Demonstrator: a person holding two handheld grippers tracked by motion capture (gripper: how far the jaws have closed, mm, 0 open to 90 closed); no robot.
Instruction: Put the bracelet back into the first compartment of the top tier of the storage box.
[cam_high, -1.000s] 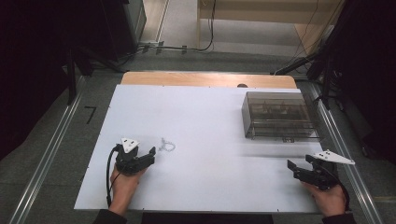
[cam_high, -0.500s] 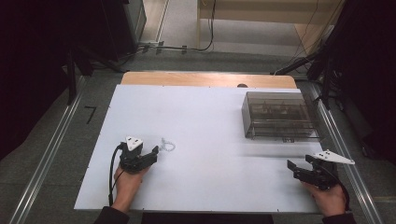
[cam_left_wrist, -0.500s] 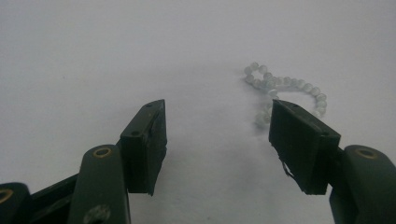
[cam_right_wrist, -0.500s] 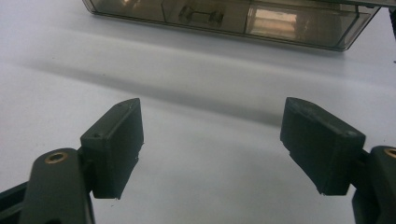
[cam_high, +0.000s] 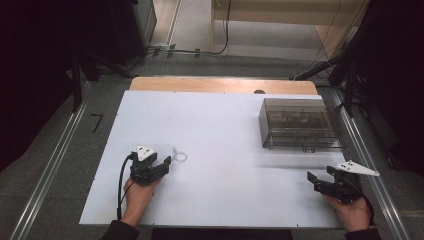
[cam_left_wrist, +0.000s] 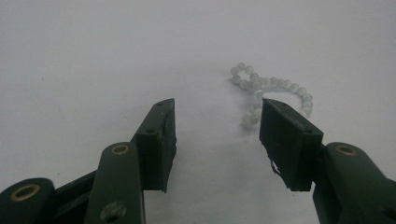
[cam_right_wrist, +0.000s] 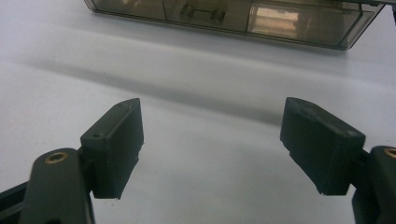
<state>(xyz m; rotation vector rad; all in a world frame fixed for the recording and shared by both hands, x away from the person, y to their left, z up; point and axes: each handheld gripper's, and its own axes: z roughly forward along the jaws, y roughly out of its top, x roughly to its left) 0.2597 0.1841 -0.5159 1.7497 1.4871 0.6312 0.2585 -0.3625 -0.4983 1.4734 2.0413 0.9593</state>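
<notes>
Beads on a little string (cam_left_wrist: 268, 91) are lying loose on the white worktop (cam_high: 225, 150), just ahead of the left tool (cam_left_wrist: 215, 119), whose jaws are spread and holding nothing. Right tool (cam_right_wrist: 212, 126) is wide open too, empty, near the smoky plastic box (cam_high: 299, 123).

- white table top (cam_high: 225, 125), wooden strip (cam_high: 220, 85) at far edge
- grey floor (cam_high: 60, 145), metal rails (cam_high: 47, 175) both sides
- dark surroundings, cables (cam_high: 200, 50) behind
</notes>
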